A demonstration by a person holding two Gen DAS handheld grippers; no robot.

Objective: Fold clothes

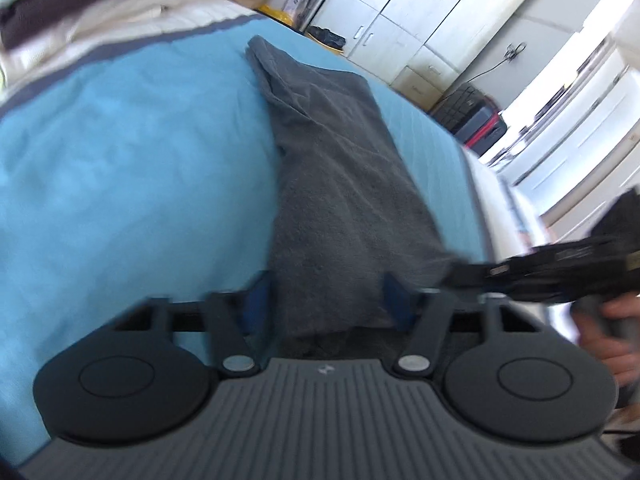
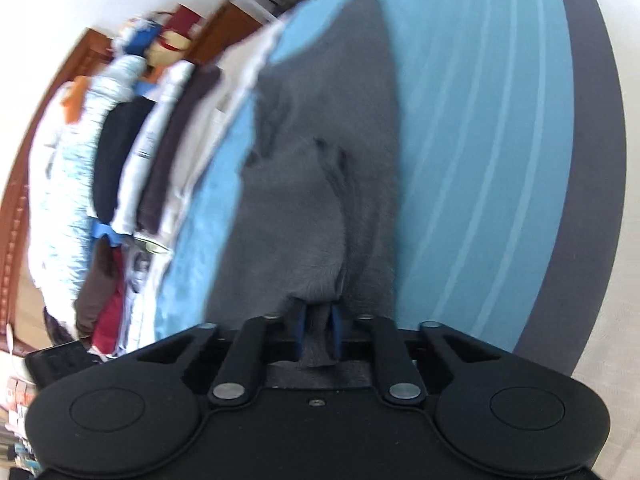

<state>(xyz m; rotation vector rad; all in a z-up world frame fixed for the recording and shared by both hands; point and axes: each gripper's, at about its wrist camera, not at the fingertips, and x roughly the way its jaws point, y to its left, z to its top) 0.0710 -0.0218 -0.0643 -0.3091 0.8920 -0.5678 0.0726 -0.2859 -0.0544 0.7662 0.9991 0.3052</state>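
A: Where's the grey garment (image 1: 340,184)?
B: In a long, soft, fuzzy strip on the blue bed cover (image 1: 120,180), running toward 12 o'clock.
A: Who holds it?
B: The right gripper (image 2: 318,334) pinches its near edge, probably to fold it. The left gripper (image 1: 326,304) straddles the cloth, fingers spread.
A: Beyond?
B: Stacked clothes (image 2: 132,160) at 9 o'clock.

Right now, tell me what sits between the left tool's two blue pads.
In the left wrist view, the near end of the grey garment runs between the wide-apart pads of the left tool, over the blue bedcover.
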